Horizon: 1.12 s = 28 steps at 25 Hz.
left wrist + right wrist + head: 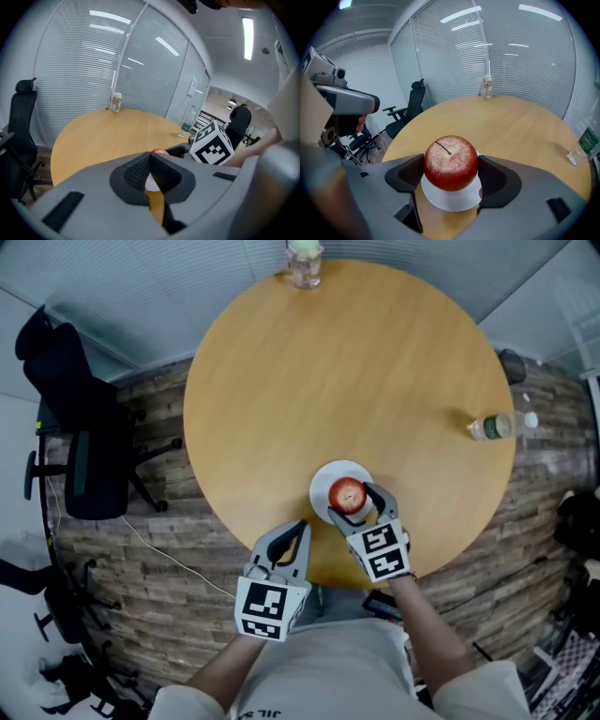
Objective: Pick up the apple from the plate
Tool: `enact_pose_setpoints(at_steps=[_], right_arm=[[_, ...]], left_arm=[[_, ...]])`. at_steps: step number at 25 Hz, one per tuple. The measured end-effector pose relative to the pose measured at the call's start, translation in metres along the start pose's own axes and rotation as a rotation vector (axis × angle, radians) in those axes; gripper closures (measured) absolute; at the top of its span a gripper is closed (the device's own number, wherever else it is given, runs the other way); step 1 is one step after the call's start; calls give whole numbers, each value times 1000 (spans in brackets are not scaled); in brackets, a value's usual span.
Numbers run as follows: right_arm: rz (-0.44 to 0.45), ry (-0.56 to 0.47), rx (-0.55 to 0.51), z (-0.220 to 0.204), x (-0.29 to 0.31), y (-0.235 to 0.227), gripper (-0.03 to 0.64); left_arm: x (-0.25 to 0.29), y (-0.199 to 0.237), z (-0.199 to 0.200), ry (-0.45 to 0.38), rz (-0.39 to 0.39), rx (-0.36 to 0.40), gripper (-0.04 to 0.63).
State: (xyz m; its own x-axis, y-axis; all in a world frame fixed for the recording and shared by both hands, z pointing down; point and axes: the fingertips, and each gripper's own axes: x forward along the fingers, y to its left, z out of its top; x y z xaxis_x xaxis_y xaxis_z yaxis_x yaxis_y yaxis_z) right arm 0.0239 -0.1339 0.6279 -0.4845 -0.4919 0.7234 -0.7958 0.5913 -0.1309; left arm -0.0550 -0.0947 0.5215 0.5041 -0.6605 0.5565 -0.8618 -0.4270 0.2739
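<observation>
A glossy red apple [450,161], pale-speckled at the stem, on a smooth white plate [450,200] atop a matt light-wood table [347,381]. The right gripper [451,174] shows smooth grey plastic shells and dark mesh-textured pads [492,177]. Floor [150,521] planks look rough, weathered wood.

We see a round wooden surface [347,381] standing on a floor [534,512] of mixed brown planks. A black office chair [80,456] stands near its edge. Glass walls with closed blinds [84,70] enclose the room, and a strip light [247,30] glows overhead.
</observation>
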Motion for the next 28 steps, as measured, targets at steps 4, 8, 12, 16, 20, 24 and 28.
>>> enact_pose_setpoints(at_steps=[4,8,12,16,20,24,28], right_arm=[[3,-26,5,8,-12,-1,244],[11,-33,14,10,-25,2,244],[17,-78,19,18,-41,5,244],[21,-107,20,27,-60,9,244],[22,-142,5,38,-85,10,244],[20,-173,9,49,-105,14,244],[19,-195,14,57,-120,15,244]], left_arm=[[-2,-5,4,-13,-4,12,594],[-9,-7,8,-25,0,24,594],[-16,-11,10,-37,5,39,594],[-23,-16,13,-52,8,52,594],[-30,-23,20,-73,10,65,594],[-39,-26,28,-96,7,84,594],[-46,-28,39,-122,11,94,594]])
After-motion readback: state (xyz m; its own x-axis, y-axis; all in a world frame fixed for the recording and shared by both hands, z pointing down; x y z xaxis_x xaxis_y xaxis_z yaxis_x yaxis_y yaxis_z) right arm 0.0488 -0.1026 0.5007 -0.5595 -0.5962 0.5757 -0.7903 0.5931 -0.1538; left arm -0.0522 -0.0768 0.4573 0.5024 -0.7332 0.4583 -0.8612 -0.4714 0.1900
